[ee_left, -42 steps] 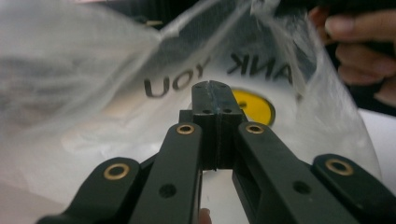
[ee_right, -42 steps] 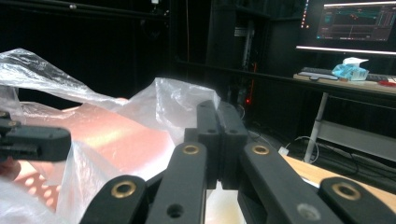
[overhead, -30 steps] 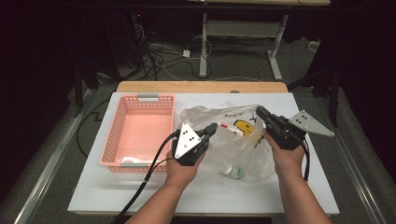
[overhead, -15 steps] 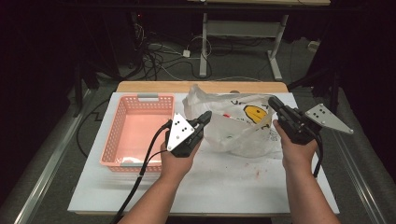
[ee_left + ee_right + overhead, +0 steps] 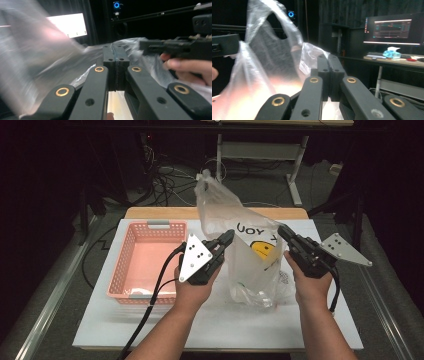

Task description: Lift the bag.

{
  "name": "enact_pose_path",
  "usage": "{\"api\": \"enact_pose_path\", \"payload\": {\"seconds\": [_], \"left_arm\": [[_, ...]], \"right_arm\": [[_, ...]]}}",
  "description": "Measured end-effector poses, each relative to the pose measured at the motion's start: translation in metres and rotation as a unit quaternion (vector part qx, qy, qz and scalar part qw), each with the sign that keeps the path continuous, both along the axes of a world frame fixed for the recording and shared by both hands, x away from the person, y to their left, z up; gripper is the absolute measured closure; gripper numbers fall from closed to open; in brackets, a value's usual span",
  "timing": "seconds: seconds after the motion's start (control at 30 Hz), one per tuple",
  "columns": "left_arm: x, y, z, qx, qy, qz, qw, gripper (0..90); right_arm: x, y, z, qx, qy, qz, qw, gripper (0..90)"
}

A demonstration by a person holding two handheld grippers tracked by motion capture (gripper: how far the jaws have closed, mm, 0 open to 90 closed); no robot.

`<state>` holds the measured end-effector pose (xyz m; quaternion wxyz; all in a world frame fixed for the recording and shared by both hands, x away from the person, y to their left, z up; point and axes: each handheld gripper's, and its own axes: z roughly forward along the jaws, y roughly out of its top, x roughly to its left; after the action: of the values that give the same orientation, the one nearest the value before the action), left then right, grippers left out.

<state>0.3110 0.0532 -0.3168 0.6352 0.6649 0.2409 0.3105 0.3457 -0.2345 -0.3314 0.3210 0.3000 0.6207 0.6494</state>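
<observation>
Plastic bag (image 5: 250, 255), clear with a yellow face and dark lettering printed on it, hangs upright between the 2 hand-held grippers above the white desk (image 5: 150, 330), its bottom bunched just over the desk surface and its loose top handle sticking up toward the far edge. The left hand-held gripper (image 5: 227, 237) is clenched on the bag's left edge; in the left gripper view its 2 jaws (image 5: 115, 53) stand pressed flat together with a thin film of plastic caught at the seam. The right hand-held gripper (image 5: 281, 231) is clenched on the bag's right edge, and the right gripper view shows its jaws (image 5: 328, 60) shut tight with the crinkled plastic rising up and away to the left of them. Both grippers tilt inward toward each other, a hand wrapped around each body, cables trailing down toward the near edge. The pink basket (image 5: 131, 265) sits on the desk to the left of the bag, just beside the left hand (image 5: 192, 290). Small things lie inside the bag at its bottom, too blurred through the plastic to tell apart.
</observation>
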Motion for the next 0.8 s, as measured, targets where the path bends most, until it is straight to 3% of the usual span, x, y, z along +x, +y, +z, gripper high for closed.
{"api": "enact_pose_path", "payload": {"seconds": [0.13, 0.3, 0.43, 0.63, 0.8], "left_arm": [[0.005, -0.009, 0.009, -0.008, -0.004, -0.007, 0.9999, 88.3], [0.009, -0.015, 0.028, -0.021, -0.019, -0.016, 0.9995, 88.3], [0.016, -0.015, 0.024, -0.019, -0.009, -0.013, 0.9997, 88.3], [0.034, -0.013, 0.0, -0.02, 0.029, 0.0, 0.9994, 88.3], [0.049, -0.015, -0.009, -0.02, 0.053, 0.005, 0.9984, 88.2]], "right_arm": [[0.006, 0.019, -0.003, -0.007, 0.005, 0.015, 0.9999, 90.0], [0.017, 0.042, -0.018, -0.019, 0.033, 0.03, 0.9988, 90.0], [0.019, 0.045, -0.021, -0.017, 0.034, 0.032, 0.9988, 90.0], [0.008, 0.032, 0.012, 0.007, -0.016, 0.024, 0.9996, 90.0], [0.003, 0.022, 0.045, 0.022, -0.054, 0.012, 0.9982, 90.0]]}}
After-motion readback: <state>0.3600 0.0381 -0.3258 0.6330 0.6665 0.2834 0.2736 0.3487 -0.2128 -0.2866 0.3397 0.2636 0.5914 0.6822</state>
